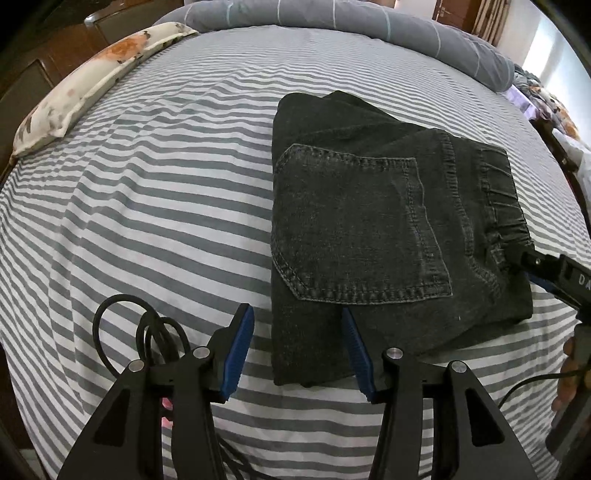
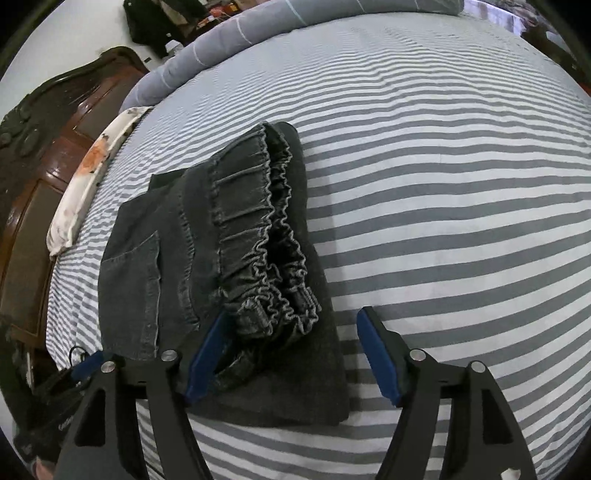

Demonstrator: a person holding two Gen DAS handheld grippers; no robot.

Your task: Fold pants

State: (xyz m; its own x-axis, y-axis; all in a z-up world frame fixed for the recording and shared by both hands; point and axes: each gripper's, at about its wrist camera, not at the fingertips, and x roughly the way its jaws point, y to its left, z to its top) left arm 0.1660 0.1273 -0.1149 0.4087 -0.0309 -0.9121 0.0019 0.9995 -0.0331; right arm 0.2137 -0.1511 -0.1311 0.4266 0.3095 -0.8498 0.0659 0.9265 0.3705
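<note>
Both grippers, left (image 1: 297, 349) and right (image 2: 293, 354), gape empty; a finger could snag the folded pants (image 1: 369, 221) and undo them.

This is a bedroom in a home. A wide bed (image 1: 147, 192) fills both views, covered by a grey-and-white striped sheet. A flat floral pillow (image 1: 92, 81) lies along one edge beside a carved dark wooden headboard (image 2: 44, 147), and a rolled grey quilt (image 1: 351, 18) with pale lines lies along the far side. A wooden door (image 1: 443, 11) shows beyond.
</note>
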